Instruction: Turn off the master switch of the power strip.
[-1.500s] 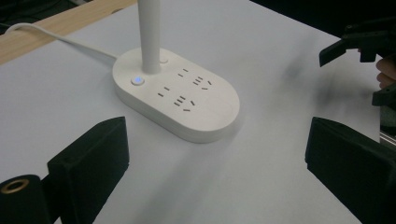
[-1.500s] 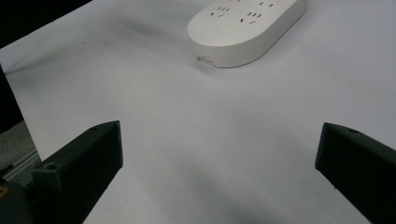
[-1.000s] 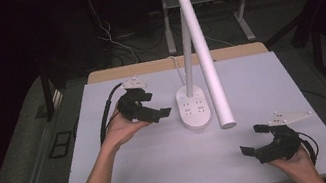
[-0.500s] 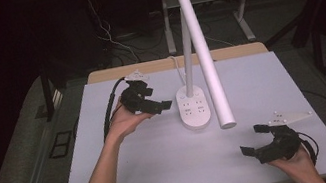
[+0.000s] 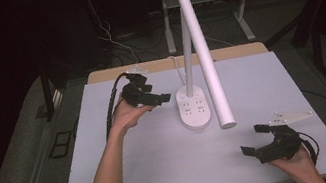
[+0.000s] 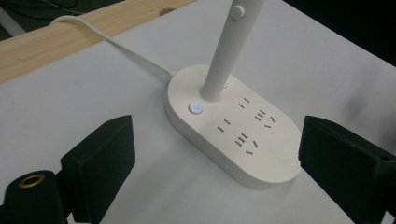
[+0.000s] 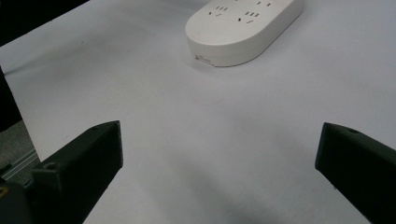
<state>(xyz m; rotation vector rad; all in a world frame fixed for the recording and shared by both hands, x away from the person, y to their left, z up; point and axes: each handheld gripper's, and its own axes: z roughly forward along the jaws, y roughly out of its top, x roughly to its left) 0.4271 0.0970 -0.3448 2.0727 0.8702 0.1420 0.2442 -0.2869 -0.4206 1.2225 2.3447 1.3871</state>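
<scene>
My left claw hangs over the tabletop at about ten o'clock from the middle, held up in my left hand, its black cable looping off behind. Its jaws stand wide apart with nothing between them. In the left gripper view they frame the white lamp base, which lies just ahead, toward three o'clock of the claw in the high view, near but not touching. The base is a flat oval with several rows of plug sockets on top and a small round button glowing blue beside the foot of the stem. A white cord runs from the base's back end toward the wooden strip along the far edge.

At the centre, the stem rises from the base and a long white lamp tube slants down from its top, its round end hanging over the tabletop at about five o'clock from the base.

My right claw sits low at about four o'clock, near the front edge, in my right hand, a grey three-cornered plate on top. Its jaws are spread wide and empty too. In the right gripper view the socket end of the base lies well ahead across bare tabletop.
</scene>
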